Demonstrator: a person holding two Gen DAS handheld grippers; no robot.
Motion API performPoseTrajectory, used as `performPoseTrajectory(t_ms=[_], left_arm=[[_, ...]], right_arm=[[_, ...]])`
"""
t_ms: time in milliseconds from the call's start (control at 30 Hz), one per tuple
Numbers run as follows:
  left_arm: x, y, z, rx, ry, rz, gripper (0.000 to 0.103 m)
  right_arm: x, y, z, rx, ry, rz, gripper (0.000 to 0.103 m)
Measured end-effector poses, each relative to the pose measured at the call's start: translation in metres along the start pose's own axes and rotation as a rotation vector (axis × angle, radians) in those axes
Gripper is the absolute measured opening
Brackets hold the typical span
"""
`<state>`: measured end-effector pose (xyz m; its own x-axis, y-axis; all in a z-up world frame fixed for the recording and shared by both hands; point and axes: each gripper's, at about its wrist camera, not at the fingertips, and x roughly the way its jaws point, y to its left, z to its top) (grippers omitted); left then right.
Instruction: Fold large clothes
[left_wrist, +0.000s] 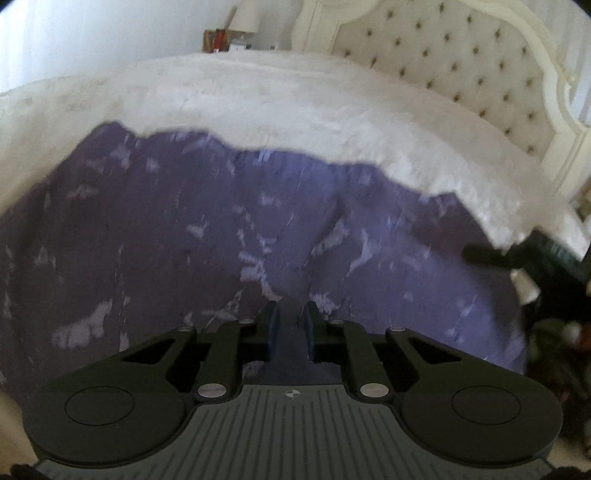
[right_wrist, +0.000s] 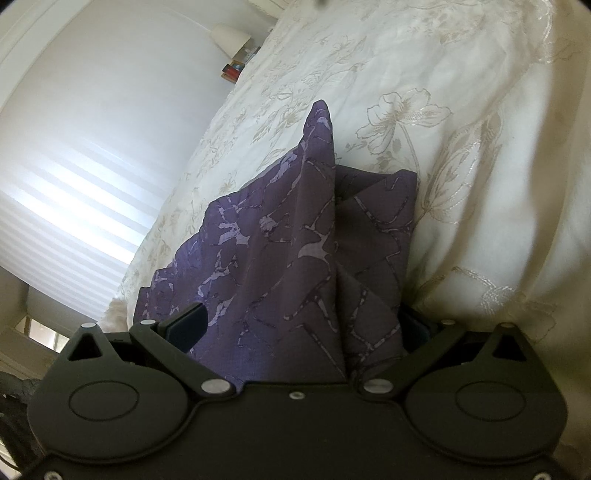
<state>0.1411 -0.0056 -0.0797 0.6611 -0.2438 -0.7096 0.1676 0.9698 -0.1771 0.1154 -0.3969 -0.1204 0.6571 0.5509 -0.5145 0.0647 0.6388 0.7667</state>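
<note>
A large purple garment (left_wrist: 229, 236) with a pale marbled print lies spread on the white bed. My left gripper (left_wrist: 291, 314) hovers low over its near part, jaws nearly together with a narrow gap and cloth showing between the blue pads. In the right wrist view the same garment (right_wrist: 280, 258) is bunched into a raised peak between the wide-apart fingers of my right gripper (right_wrist: 303, 321); the cloth fills the gap and hides the right finger. The right gripper also shows as a dark shape at the right edge of the left wrist view (left_wrist: 517, 254).
The white flowered bedspread (right_wrist: 424, 110) covers the bed. A tufted cream headboard (left_wrist: 461, 62) stands at the back right. A bedside lamp (left_wrist: 245, 16) and small items sit beyond the bed. Window blinds (right_wrist: 74, 192) are at the left. Dark objects lie on the floor at right (left_wrist: 554, 350).
</note>
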Motion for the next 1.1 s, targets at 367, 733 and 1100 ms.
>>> performPoseTrajectory(t_ms=[367,733,1100], left_arm=[[0.004,-0.004,-0.015,0.019,-0.036,0.001,0.014],[0.037,0.012,0.043,-0.085,-0.011,-0.058,0.014],[0.058,0.013,0.039,-0.067,-0.027,-0.069,0.014]], right_arm=[[-0.001,0.001,0.002,0.0,0.025,0.0,0.1],[-0.031,0.012,0.001,0.022,0.016,-0.018,0.036],[-0.045,0.039,0.01,0.004,0.035,0.054,0.031]])
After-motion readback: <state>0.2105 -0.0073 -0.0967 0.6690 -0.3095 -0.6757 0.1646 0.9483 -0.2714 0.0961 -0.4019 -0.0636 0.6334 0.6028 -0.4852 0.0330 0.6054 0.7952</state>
